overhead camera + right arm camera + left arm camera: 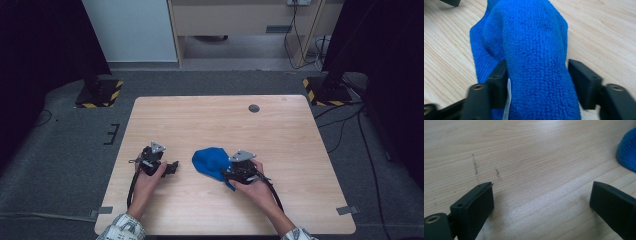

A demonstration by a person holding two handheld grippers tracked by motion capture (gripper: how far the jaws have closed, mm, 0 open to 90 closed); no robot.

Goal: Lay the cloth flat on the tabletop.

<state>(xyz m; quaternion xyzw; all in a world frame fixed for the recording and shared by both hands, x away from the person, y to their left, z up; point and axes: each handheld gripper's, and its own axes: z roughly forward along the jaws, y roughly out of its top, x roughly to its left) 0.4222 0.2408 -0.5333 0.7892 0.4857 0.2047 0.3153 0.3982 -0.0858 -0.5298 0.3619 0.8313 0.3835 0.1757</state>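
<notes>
A light wooden table (pixel 280 130) carries a crumpled blue microfibre cloth (pixel 210 161) near its front middle. The right gripper (pixel 231 176) sits at the cloth's right edge; a raised fold lies between its parted jaws, one pad clear of it. The left gripper (pixel 172 167) rests just left, jaws wide apart over bare wood

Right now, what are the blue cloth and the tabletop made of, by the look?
Cloth: looks like microfibre terry, matte, with a fine looped pile all over and soft folds; a white tag shows at its edge. Table: light wood or wood-look laminate, smooth and faintly sheened, with straight printed-looking grain and a few dark scuffs; which of the two, I cannot tell.
</notes>
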